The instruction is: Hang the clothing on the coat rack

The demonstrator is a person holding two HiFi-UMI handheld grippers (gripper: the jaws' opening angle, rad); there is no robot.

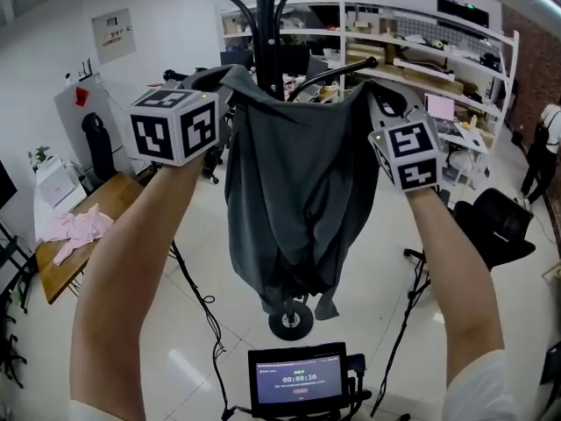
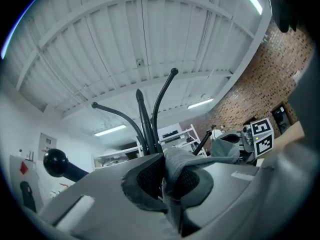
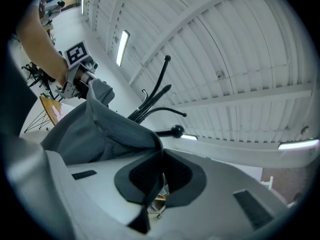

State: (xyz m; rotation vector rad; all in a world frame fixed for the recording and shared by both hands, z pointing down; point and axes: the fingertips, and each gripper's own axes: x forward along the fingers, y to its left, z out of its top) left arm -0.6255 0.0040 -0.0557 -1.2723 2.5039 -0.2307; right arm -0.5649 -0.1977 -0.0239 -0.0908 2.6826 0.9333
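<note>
A dark grey garment (image 1: 294, 200) hangs stretched between my two grippers, right in front of the black coat rack (image 1: 267, 33). My left gripper (image 1: 223, 90) is shut on the garment's left top edge; in the left gripper view the grey cloth (image 2: 182, 161) is pinched between its pads. My right gripper (image 1: 372, 103) is shut on the right top edge, and its own view shows the cloth (image 3: 100, 129) running out of its closed jaws. The rack's curved arms (image 2: 150, 114) rise just beyond the garment, one knobbed arm (image 3: 175, 131) close to the right gripper. The rack's round base (image 1: 291, 321) shows below the hem.
A wooden table (image 1: 83, 235) with pink cloth (image 1: 79, 226) stands at the left. White shelving (image 1: 421, 42) fills the back right, with a black chair (image 1: 500, 217) before it. A screen on a stand (image 1: 298, 380) sits near my feet, cables trailing across the floor.
</note>
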